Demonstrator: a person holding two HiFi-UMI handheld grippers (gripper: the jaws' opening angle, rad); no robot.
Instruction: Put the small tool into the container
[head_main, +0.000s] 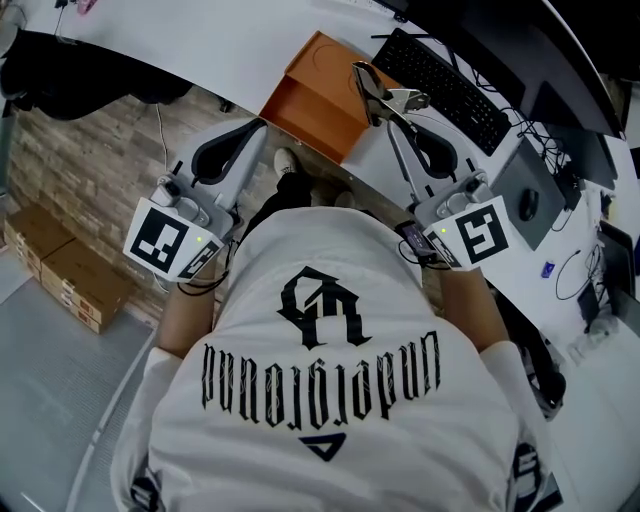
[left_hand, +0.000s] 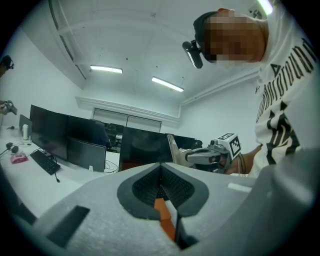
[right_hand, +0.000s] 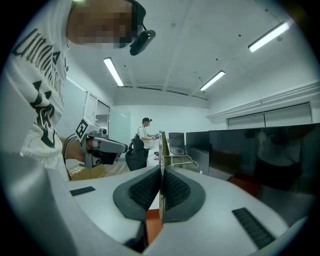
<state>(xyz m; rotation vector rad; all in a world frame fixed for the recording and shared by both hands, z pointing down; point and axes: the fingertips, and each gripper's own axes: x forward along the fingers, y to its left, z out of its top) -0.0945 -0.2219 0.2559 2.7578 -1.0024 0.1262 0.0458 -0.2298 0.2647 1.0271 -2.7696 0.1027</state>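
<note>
Gripping thin silvery metal tool (head_main: 390, 100) edge-on, right gripper (right_hand: 161, 169) pinched tight; left gripper (left_hand: 161, 170) closed, empty.

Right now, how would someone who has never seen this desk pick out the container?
Find the white desk and its black keyboard. Just left of the keyboard, at the desk's near edge, sits the box. It is the only orange thing there, unlike the grey metal tool beside it.
</note>
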